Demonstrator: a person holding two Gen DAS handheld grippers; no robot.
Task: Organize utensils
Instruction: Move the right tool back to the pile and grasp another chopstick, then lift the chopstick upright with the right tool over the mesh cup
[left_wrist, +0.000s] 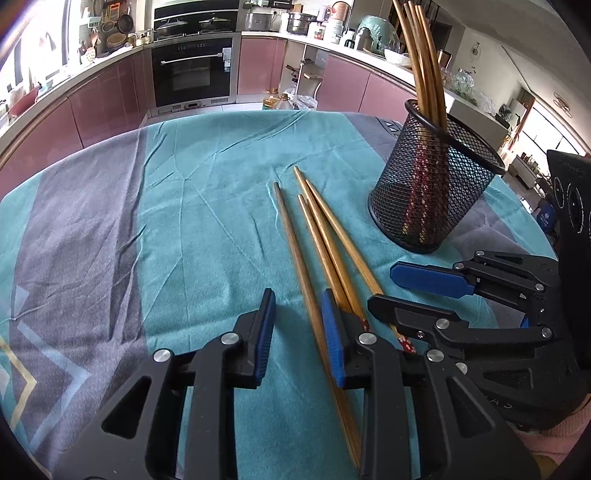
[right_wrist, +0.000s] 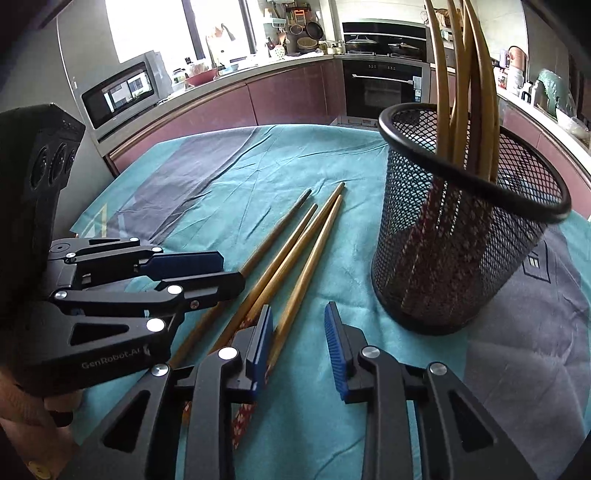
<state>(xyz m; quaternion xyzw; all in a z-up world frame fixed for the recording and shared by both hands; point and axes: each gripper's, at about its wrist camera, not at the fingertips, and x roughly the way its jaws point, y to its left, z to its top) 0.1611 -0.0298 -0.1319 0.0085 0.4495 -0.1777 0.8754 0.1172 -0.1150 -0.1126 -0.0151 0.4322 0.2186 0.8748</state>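
Lying loose on the teal cloth (left_wrist: 207, 229) are four wooden chopsticks (left_wrist: 325, 240), fanned out w/ tips pointing to the far side, thick ends near the cameras. One sits a bit apart to the left; the other three bunch together, touching or nearly so. At least one has a red patterned end, partly hidden under gripper parts.

Just right of them stands a black mesh holder (left_wrist: 436, 184), upright, w/ more chopsticks (left_wrist: 424, 55) inside, leaning toward its far-right rim.

Left gripper (left_wrist: 299, 332): jaws spread wide, nothing pinched. The lone left stick runs through the gap between its blue pads (left_wrist: 266, 332), and the right pad sits over the bunch.

Right gripper (right_wrist: 299, 343): also released, jaws apart, empty. Its left pad rests over the thick ends of the bunch; whether it touches them, can't tell. Both grippers hover low, side by side, close together at the near edge.

Behind: kitchen counter, oven (left_wrist: 194, 70), pink cabinets.
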